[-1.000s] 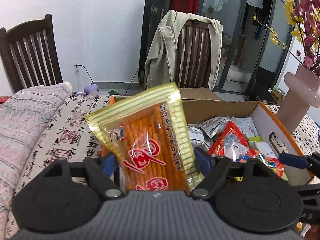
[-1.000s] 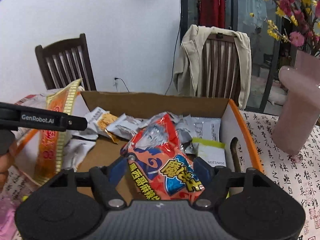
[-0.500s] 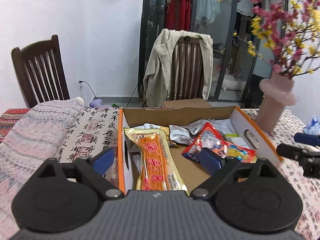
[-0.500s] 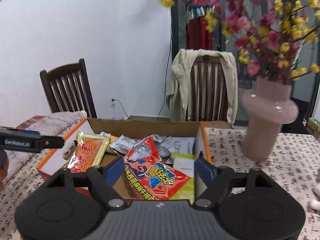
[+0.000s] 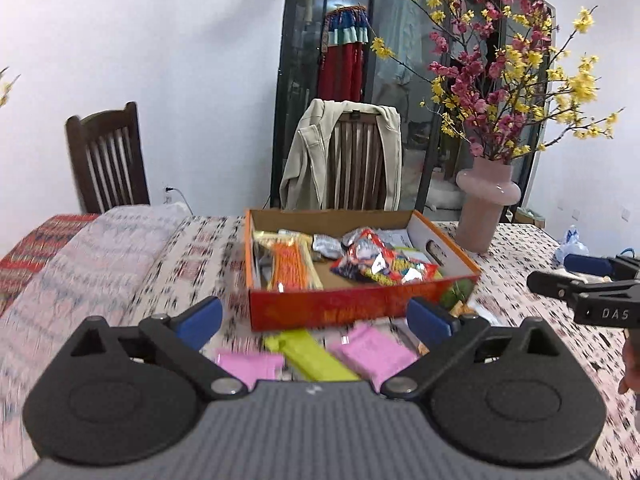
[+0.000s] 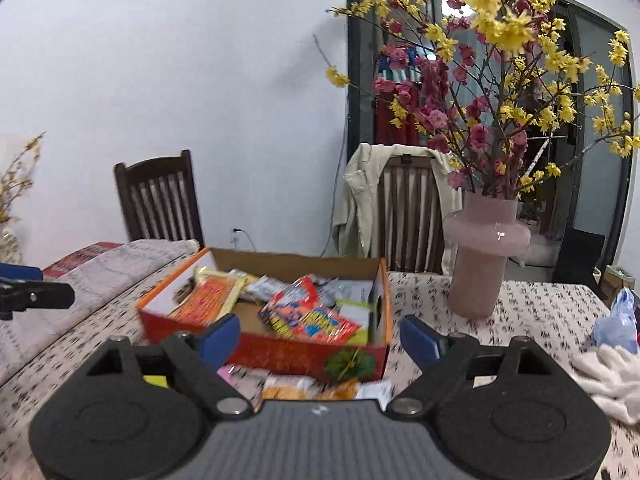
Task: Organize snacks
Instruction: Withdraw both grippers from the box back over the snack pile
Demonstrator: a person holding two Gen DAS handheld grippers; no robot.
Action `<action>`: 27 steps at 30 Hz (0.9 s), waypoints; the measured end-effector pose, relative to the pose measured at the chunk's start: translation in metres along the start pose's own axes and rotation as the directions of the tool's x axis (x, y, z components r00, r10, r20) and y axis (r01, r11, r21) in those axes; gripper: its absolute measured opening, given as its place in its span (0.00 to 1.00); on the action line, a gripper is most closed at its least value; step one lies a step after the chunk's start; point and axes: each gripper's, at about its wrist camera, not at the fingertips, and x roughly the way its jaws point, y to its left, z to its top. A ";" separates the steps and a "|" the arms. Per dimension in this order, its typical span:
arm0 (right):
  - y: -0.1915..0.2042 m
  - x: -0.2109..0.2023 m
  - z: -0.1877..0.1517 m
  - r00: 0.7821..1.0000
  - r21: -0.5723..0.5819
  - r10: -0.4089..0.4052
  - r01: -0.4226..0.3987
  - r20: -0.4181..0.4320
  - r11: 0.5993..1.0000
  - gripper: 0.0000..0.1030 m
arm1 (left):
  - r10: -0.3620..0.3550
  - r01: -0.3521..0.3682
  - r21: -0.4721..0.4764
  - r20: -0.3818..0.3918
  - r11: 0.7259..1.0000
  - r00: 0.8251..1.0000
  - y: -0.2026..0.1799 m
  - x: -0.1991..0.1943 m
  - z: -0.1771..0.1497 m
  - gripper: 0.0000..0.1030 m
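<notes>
An orange-red cardboard box (image 5: 352,304) (image 6: 280,354) sits on the table and holds several snack packs. The yellow pack of orange sticks (image 5: 290,266) (image 6: 206,296) lies at its left. The red chip bag (image 5: 380,266) (image 6: 312,316) lies in the middle. My left gripper (image 5: 316,316) is open and empty, held back above two pink packs (image 5: 374,354) and a yellow-green pack (image 5: 312,356) in front of the box. My right gripper (image 6: 320,336) is open and empty, above orange-and-white packs (image 6: 316,388) by the box front.
A pink vase (image 5: 484,204) (image 6: 482,252) with flowering branches stands right of the box. Two wooden chairs stand behind the table, one draped with a beige jacket (image 5: 304,160). A white cloth (image 6: 608,372) and a blue bag (image 6: 618,320) lie at the right. A folded blanket (image 5: 92,248) covers the left.
Both grippers opened and let go of their packs into the box, the stick pack at left and the chip bag in the middle, then drew back toward me and up.
</notes>
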 end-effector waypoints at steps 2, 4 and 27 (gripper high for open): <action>0.007 -0.013 -0.014 1.000 -0.007 0.020 -0.020 -0.009 1.000 0.85 | 0.020 -0.020 -0.013 -0.005 1.000 1.000 0.000 -0.013 -0.017 0.98; 0.014 -0.025 -0.029 0.999 -0.013 0.043 -0.043 -0.021 0.999 0.86 | 0.040 -0.041 -0.032 -0.013 0.999 0.999 0.002 -0.023 -0.034 0.98; 0.069 -0.106 -0.170 0.952 0.029 0.199 -0.198 -0.231 0.980 0.86 | 0.157 -0.184 -0.100 -0.238 0.978 0.959 0.004 -0.091 -0.152 0.98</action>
